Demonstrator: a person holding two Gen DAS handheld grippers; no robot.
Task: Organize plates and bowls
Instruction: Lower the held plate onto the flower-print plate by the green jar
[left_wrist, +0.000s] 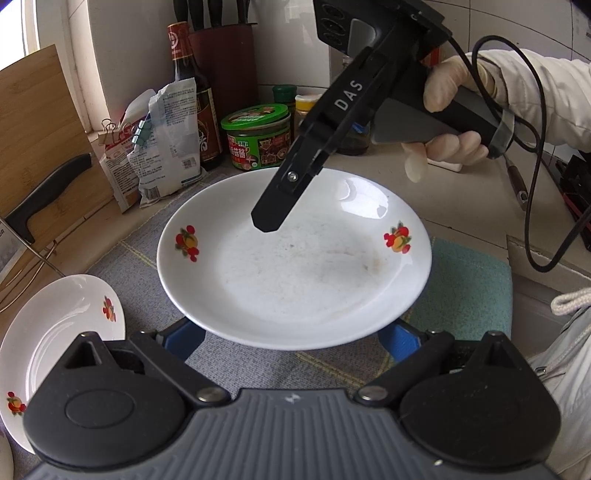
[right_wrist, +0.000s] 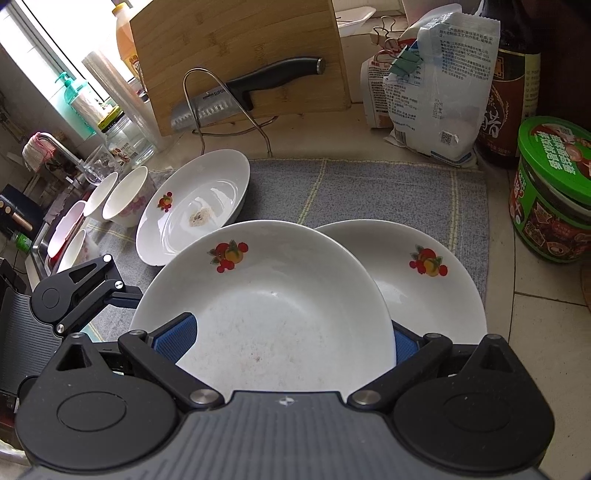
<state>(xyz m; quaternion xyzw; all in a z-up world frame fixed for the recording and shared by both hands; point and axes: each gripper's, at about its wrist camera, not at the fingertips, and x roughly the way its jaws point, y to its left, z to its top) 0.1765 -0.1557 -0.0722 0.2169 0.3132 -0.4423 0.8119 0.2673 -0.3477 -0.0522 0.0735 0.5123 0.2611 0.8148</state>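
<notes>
The kitchen counter (right_wrist: 546, 325) is pale. A gray cloth (right_wrist: 388, 192) lies flat on it. Two white plates (right_wrist: 192, 206) (right_wrist: 436, 295) sit on the cloth. Two bowls (right_wrist: 125, 199) sit at its far edge. A green tub (right_wrist: 554, 192), a dark bottle (right_wrist: 513, 85) and a white bag (right_wrist: 436, 88) stand on the counter beside the cloth.
</notes>
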